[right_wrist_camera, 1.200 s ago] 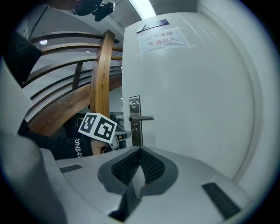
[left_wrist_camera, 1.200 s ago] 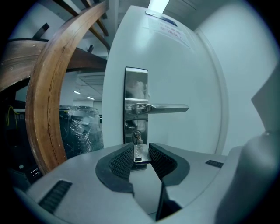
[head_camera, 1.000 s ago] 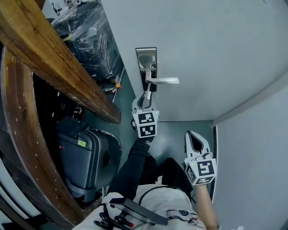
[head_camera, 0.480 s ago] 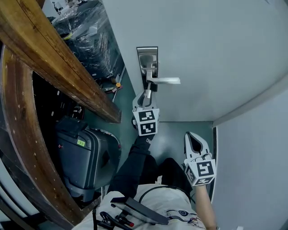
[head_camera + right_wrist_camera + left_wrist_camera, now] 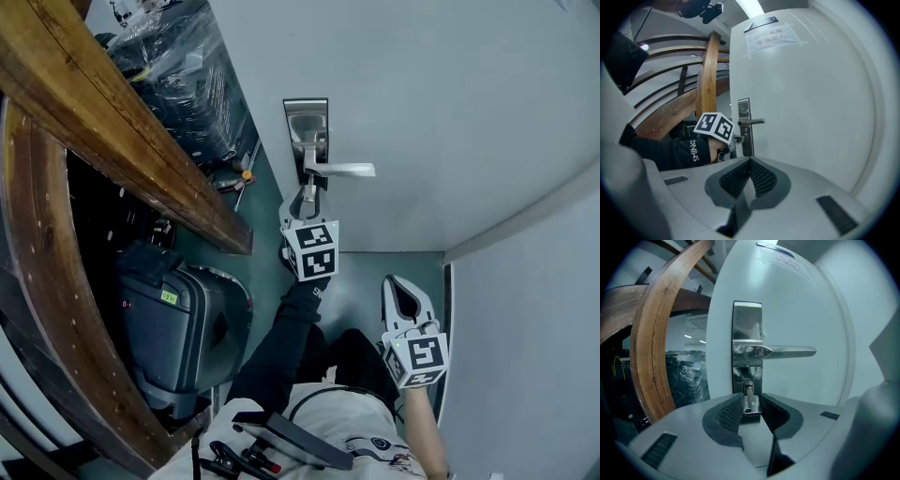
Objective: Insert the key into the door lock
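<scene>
Two tools are in play, and only one is working. Nearest the person's body, the right tool (image 5: 750, 161) hangs low and well back from the door, its jaws pressed together on nothing.

Further out, the left tool (image 5: 307, 199) is clamped on the key (image 5: 750, 403). Its ribbed pads (image 5: 731, 412) pinch the flat head from both sides, and the blade points straight ahead. The blade's tip meets the keyhole (image 5: 748, 386) at the bottom of the lock plate (image 5: 747, 324), just under the lever handle (image 5: 787, 352). How deep it sits cannot be told.

The key looks small, light and stiff, with smooth metal faces that are probably slippery. The broad head is the right place to hold it, since that leaves the whole blade free. With so narrow a pinch, the key could likely swivel between the pads if pushed off-axis, so the blade should stay square to the plate and pressure should be gentle.

Behind it all is the pale door (image 5: 801, 305).
</scene>
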### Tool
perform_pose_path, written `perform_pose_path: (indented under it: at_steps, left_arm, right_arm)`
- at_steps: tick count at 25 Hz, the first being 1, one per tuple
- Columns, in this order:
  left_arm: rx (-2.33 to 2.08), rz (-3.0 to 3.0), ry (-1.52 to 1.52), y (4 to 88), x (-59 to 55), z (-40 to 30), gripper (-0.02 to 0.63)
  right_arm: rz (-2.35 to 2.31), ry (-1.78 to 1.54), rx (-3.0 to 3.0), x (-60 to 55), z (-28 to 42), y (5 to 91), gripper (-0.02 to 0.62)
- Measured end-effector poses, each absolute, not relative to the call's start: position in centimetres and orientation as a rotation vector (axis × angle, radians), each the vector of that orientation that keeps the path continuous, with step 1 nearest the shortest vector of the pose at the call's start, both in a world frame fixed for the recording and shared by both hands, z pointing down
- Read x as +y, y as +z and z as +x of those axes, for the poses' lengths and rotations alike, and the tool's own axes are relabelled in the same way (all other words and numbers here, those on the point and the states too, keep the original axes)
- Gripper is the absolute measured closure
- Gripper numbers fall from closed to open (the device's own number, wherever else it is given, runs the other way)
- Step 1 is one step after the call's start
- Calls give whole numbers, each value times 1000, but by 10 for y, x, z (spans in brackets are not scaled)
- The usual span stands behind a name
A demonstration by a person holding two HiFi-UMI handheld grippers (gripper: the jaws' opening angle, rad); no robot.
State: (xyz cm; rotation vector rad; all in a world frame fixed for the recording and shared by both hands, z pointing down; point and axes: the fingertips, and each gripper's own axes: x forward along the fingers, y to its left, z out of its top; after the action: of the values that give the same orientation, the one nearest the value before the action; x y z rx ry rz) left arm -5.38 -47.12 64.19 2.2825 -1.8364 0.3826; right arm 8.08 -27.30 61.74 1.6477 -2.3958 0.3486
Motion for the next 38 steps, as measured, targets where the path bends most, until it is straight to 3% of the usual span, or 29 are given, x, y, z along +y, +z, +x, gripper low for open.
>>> perform_pose_path:
  at_steps: [24,38]
  left_arm:
    - [-1863,2266,404,645,-515,-50,488]
    - [-1857,2305,463,651,-472,-51,488]
  right_arm:
    - [1703,451,-2328,-253,103,653,591]
    - [1651,463,-2357,-251,97,647,591]
